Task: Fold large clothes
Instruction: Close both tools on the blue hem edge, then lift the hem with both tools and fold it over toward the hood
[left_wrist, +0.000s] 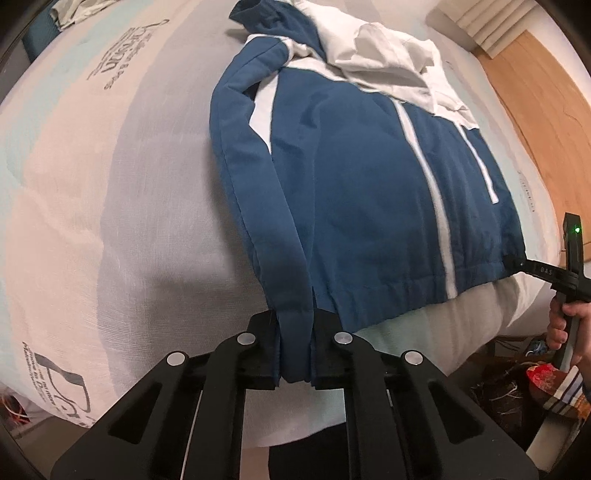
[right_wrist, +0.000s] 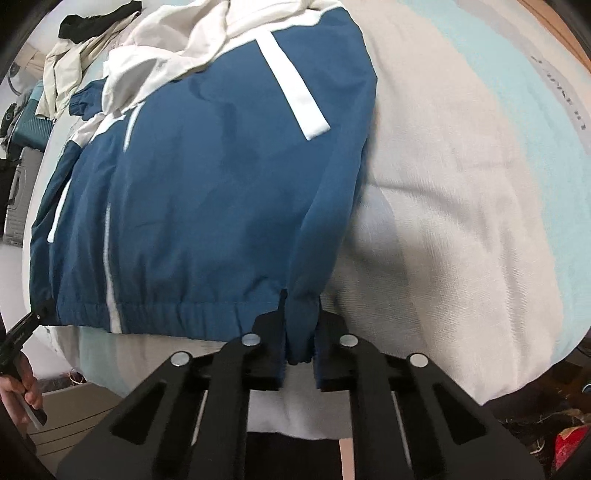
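A blue jacket with white stripes and a white hood lies flat on the bed, seen in the left wrist view (left_wrist: 362, 192) and the right wrist view (right_wrist: 207, 192). My left gripper (left_wrist: 294, 350) is shut on the cuff of the jacket's left sleeve (left_wrist: 291, 332) at the hem corner. My right gripper (right_wrist: 301, 350) is shut on the cuff of the right sleeve (right_wrist: 303, 328) at the other hem corner. The right gripper also shows in the left wrist view (left_wrist: 517, 264) at the far hem corner. The left gripper shows in the right wrist view (right_wrist: 37, 315).
The bed cover (left_wrist: 110, 221) is pale with printed text and light blue bands (right_wrist: 498, 92). Other clothes lie at the bed's far corner (right_wrist: 74, 55). A wooden floor (left_wrist: 535, 92) is beside the bed. Clutter lies on the floor below the bed edge (left_wrist: 517, 387).
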